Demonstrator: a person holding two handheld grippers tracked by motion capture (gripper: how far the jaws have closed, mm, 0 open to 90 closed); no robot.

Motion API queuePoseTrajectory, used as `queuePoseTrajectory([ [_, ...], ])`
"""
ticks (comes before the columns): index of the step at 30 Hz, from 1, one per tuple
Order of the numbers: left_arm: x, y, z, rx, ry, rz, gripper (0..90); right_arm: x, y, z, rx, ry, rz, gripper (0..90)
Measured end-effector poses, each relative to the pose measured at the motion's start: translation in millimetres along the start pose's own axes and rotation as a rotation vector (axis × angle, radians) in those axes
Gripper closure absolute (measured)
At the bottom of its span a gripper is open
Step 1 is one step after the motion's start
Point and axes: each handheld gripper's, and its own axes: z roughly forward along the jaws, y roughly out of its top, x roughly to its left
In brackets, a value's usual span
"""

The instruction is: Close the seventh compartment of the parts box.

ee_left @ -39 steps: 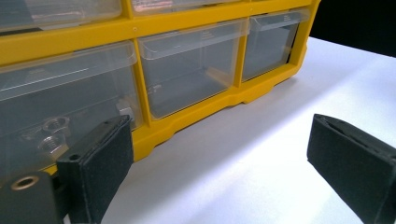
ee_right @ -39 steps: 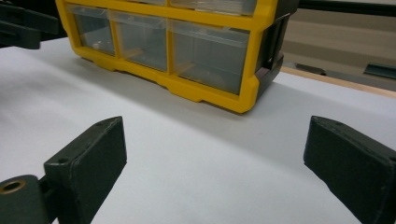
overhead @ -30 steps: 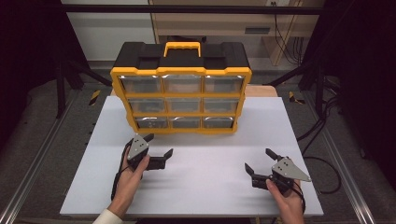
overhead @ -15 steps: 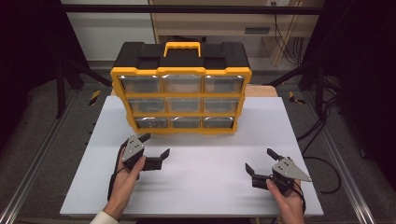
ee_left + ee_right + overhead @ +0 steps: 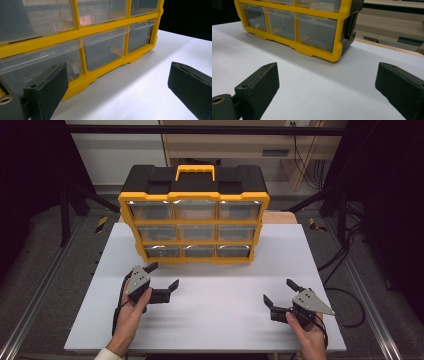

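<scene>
1. High view: the drawer organizer (image 5: 193, 215), yellow frame, black top, yellow carry handle (image 5: 195, 171), stands upright at the far middle of the white desk (image 5: 220, 320). Nine clear drawers face me, three rows of three. Its long axis runs left-right across the desk, and the drawer fronts point toward my side.
2. High view: my left tongs (image 5: 162, 281) sit near the organizer's lower left corner, apart from it, spread wide and empty. My right tongs (image 5: 280, 293) are well apart from it, low on the right, also spread and empty.
3. Left gripper view: both jaws stand wide apart with nothing between them. The bottom-left drawer (image 5: 37, 66) is just ahead, with some small part inside, too blurred to name. The bottom-middle drawer (image 5: 105, 48) looks empty.
4. Step in hand, my judgement: reach for a bottom-row drawer with the left tongs. To do it well, square the jaws to the drawer's top lip, pinch the lip rather than the yellow frame, then pull straight out toward me so the case doesn't skid.
5. Right gripper view: jaws wide apart, bare desk between. The organizer's right end (image 5: 348, 27) is ahead; the right tongs could brace that end if it slides.
</scene>
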Motion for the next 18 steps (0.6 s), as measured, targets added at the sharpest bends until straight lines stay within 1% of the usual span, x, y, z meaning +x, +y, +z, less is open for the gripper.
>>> queuePoseTrajectory([
  [2,0.3,0.4,-2.0,-0.001,0.003,0.006,2.9,0.2,-0.1,-0.3,0.008,0.000,0.004,4.6],
  [6,0.6,1.4,-6.8,-0.009,0.006,0.010,3.0,-0.2,-0.9,0.4,0.004,0.005,-0.002,4.0],
  [7,0.5,1.6,-8.2,-0.011,0.007,0.014,2.9,-0.1,-1.0,0.4,0.005,0.008,0.000,3.9],
  [8,0.2,1.7,-9.5,-0.013,0.007,0.016,2.9,0.7,-1.0,0.8,0.003,0.012,0.014,3.9],
  [16,0.3,5.1,-21.0,-0.028,0.019,0.042,2.9,0.1,-0.4,-0.3,0.011,0.010,0.009,4.7],
  [18,1.0,6.2,-24.6,-0.033,0.021,0.048,2.9,0.5,0.0,-1.2,0.012,0.015,0.022,4.7],
])
